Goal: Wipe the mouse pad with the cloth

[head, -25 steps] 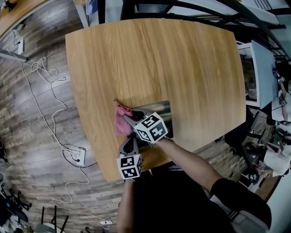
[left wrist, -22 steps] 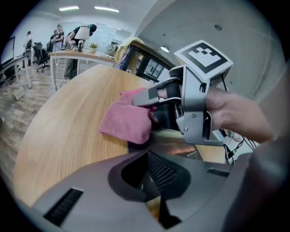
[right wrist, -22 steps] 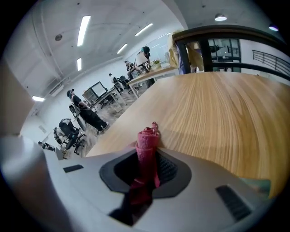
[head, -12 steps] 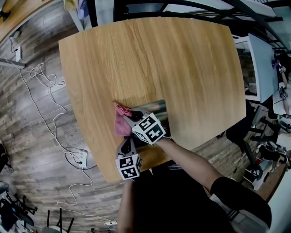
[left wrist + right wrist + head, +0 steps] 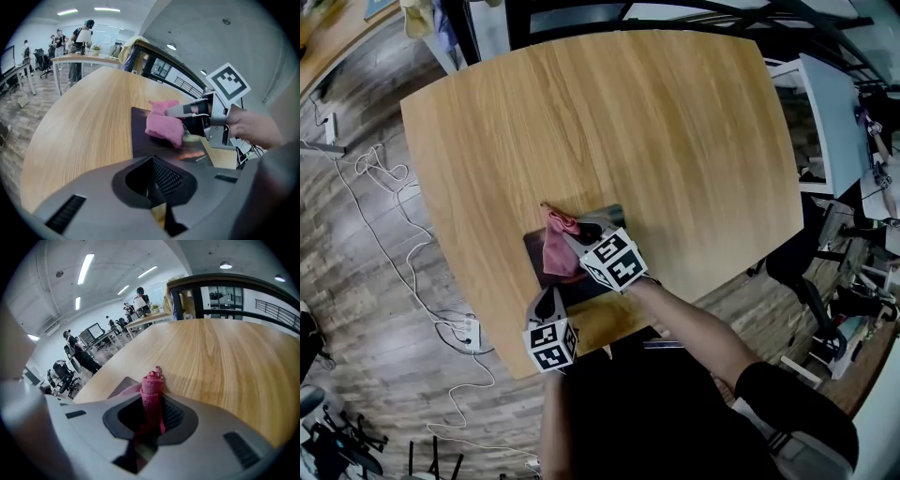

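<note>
Mouse pad (image 5: 534,255), dark, lies by the wooden counter's (image 5: 628,122) near edge; its orange print is unreadable. The right gripper (image 5: 572,234) grasps the pink cloth (image 5: 555,248), which rests on the pad. The left gripper (image 5: 548,302), clenched on nothing, sits at the pad's near edge.

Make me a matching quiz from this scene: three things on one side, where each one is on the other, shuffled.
Things:
1. pink cloth
2. dark rectangular mouse pad
3. left gripper

Places:
A. flat on the light wooden table
B. at the pad's near edge, apart from the cloth
C. clamped in the right gripper's jaws

Pairs: 1-C, 2-A, 3-B
</note>
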{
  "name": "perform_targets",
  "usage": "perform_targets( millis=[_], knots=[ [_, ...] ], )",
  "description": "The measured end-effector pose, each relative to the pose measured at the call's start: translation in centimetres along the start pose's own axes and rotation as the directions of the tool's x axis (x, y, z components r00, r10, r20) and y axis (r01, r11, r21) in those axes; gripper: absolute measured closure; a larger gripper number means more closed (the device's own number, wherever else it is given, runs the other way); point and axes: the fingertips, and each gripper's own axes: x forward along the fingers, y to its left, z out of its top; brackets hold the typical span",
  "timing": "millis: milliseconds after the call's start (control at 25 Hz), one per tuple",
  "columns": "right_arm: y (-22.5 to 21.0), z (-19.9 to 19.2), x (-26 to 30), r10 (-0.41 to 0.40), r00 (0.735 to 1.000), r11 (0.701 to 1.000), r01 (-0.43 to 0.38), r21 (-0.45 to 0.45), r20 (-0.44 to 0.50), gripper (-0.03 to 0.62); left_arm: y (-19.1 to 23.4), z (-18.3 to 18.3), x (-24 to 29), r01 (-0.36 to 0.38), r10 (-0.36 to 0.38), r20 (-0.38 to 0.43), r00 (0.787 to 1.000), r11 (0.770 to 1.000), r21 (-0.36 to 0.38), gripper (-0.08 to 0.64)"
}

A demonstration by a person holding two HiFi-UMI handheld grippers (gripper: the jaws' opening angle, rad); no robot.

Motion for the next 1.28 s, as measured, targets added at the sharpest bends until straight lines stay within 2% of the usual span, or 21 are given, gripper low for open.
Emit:
perform_targets(
  millis=[480, 720, 1160, 1280],
  knots=[
    [-7.0, -2.8, -4.5, -0.087, 0.996, 0.995, 0.087, 0.056, 0.011, 0.517, -0.1, -0.2, 0.2, -0.049, 0.05, -0.018, 0.999, 0.999, 0.018, 0.537],
    [-9.5, -3.6, -5.9, -0.115, 0.993, 0.991, 0.114, 0.068, 0.002, 0.517, -0.1, -0.3, 0.5, -0.037, 0.035, -0.04, 0.999, 0.999, -0.029, 0.537],
    [-11.1, -4.3, -7.1, -0.154, 0.988, 0.986, 0.154, 0.07, -0.006, 0.517, -0.4, -0.7, 0.2, -0.07, 0.071, -0.059, 0.996, 0.998, 0.007, 0.537],
    [-11.2, -4.4, -7.4, -0.163, 0.987, 0.984, 0.163, 0.072, -0.008, 0.517, -0.5, -1.6, -0.3, -0.06, 0.061, -0.075, 0.995, 0.998, 0.014, 0.537]
  ],
)
